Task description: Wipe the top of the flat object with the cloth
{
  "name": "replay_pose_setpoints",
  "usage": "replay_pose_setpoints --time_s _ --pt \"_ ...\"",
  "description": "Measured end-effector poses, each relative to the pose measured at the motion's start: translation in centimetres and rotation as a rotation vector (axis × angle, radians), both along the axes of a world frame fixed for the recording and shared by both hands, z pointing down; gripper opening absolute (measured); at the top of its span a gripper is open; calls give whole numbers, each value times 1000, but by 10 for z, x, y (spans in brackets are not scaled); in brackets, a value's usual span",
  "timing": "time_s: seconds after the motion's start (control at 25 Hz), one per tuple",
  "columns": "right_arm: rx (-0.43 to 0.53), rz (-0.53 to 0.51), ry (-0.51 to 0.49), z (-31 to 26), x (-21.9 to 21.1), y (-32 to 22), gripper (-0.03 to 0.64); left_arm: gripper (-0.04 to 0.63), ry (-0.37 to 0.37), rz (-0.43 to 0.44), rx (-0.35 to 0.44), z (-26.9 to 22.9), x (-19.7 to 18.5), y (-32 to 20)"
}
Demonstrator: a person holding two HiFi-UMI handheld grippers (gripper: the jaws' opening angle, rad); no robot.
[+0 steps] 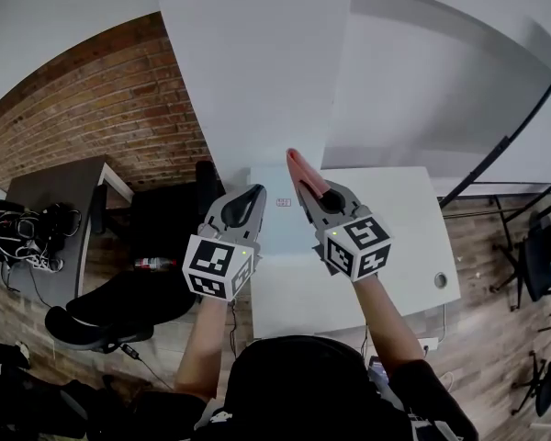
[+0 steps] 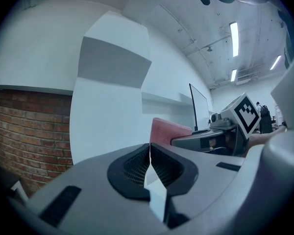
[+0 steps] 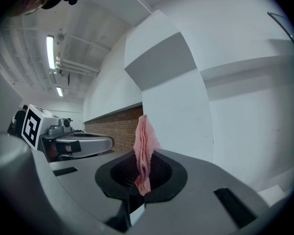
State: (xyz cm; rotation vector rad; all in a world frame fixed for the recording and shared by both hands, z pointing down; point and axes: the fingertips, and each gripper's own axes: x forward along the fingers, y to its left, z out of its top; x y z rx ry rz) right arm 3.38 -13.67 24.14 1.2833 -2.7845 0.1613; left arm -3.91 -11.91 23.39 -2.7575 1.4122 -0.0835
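Left grey two-jaw gripper point(image 1: 254, 191) point(image 2: 150, 150): jaws are seen clenched, pads pressed flat together, nothing is gripped between them. It is held over the near left part of the white rectangular table top point(image 1: 399, 246), with its tip aimed away from the person toward the white wall. Right grey two-jaw gripper point(image 1: 310, 194) point(image 3: 142, 166) is held just beside it, the two apart. Its jaws are closed down to a thin gap and are grasping the pink folded waffle-weave cloth point(image 1: 303, 170) point(image 2: 167, 129) point(image 3: 143, 148). The cloth is pinched at its lower end. Its long axis is lined up with the jaws, and the free end is pointed forward and up past the fingertips, leaned slightly toward the left gripper. The cloth is carried clear of the table.
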Motion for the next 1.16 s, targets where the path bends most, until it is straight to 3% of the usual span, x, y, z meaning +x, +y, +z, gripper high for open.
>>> replay_pose_setpoints --time_s 1.16 --pt "11 -5 20 -2 -8 -9 43 17 14 9 -5 0 -6 -11"
